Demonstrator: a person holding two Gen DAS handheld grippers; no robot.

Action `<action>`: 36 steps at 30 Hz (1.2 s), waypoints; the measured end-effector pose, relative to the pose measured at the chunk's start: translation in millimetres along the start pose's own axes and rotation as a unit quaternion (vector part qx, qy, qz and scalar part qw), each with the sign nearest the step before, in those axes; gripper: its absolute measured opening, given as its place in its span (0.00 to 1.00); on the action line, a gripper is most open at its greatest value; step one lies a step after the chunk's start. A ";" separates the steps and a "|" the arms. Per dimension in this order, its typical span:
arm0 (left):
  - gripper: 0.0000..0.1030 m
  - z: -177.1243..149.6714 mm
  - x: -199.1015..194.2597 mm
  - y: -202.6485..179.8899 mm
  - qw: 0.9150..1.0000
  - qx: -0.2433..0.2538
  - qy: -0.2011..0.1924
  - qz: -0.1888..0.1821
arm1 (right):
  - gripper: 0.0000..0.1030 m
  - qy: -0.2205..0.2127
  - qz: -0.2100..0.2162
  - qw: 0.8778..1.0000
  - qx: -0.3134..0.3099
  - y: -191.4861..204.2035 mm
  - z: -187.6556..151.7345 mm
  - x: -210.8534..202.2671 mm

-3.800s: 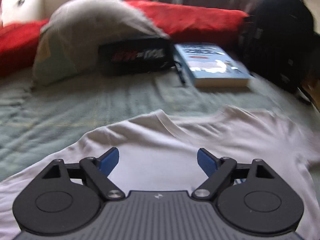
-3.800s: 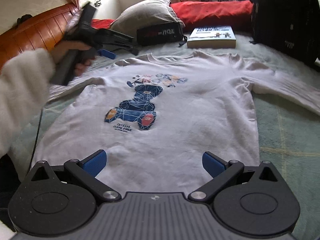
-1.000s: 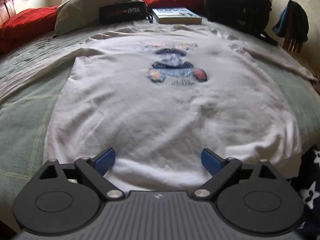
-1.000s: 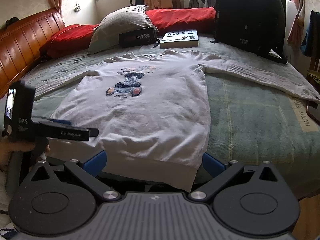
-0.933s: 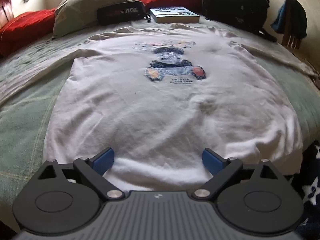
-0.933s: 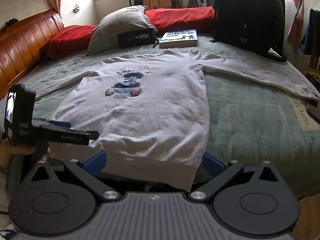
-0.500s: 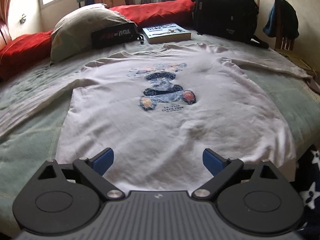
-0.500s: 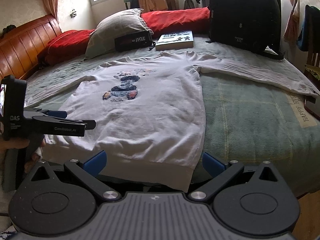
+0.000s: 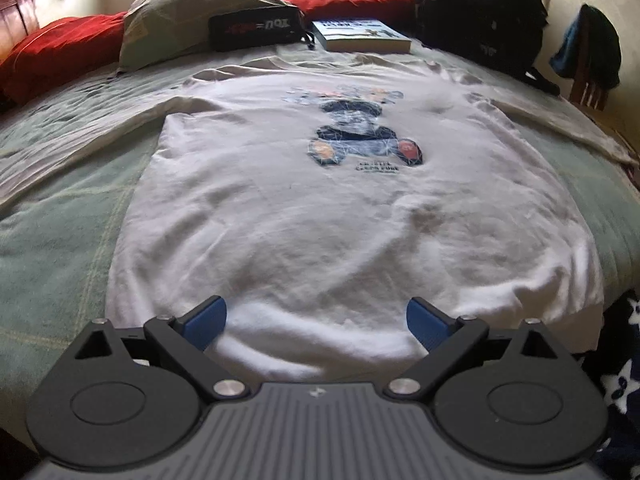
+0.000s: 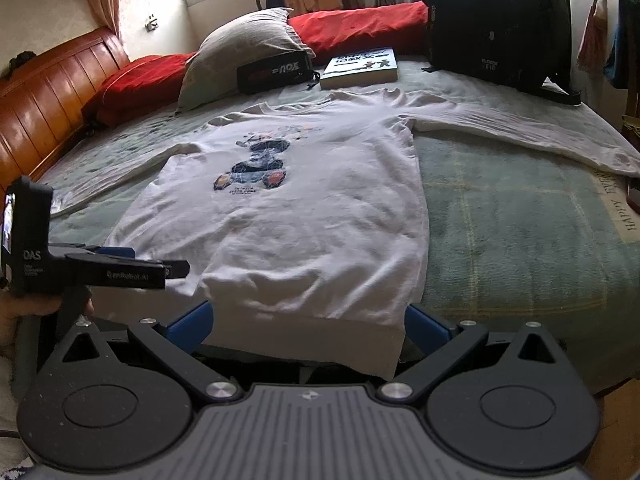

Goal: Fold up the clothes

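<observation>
A soft green checked bed [image 10: 520, 224] carries the white long-sleeved sweatshirt [image 10: 304, 220], spread flat and faintly creased, hem draping over the near edge. Left claw [image 9: 316, 318] and right claw [image 10: 306, 322] both gape wide above that hem, holding nothing.

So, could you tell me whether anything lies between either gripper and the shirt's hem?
Nothing visible does. Both the left gripper and right gripper are open at the near edge of the shirt. The book, pouch and backpack sit beyond its collar.
</observation>
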State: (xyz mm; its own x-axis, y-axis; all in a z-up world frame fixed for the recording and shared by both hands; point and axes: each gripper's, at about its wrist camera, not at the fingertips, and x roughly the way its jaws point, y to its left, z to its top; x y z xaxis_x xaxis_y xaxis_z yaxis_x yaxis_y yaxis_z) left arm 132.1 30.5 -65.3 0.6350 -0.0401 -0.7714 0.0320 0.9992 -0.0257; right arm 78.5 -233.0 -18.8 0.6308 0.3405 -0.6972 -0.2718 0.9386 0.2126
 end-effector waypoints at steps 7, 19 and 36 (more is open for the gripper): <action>0.94 0.5 -7.8 -13.7 1.000 0.025 -0.015 0.001 | 1.00 -0.009 -0.005 1.000 0.015 -5.9 1.0 -3.1; 0.94 26.7 -4.4 -51.2 0.995 0.091 -0.050 -0.009 | 1.00 -0.020 -0.050 0.998 0.024 -14.3 0.6 -15.8; 0.94 13.2 10.6 -47.4 0.998 0.057 -0.023 0.007 | 1.00 -0.067 -0.088 0.991 0.080 -53.9 0.1 -55.2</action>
State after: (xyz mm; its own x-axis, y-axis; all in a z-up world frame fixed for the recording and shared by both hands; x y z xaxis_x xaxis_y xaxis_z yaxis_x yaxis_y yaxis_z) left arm 147.5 -17.4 -63.9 0.6709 -0.0294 -0.7410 0.1096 0.9922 0.0599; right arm 58.4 -302.4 8.3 0.7523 0.1645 -0.6380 -0.0363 0.9772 0.2092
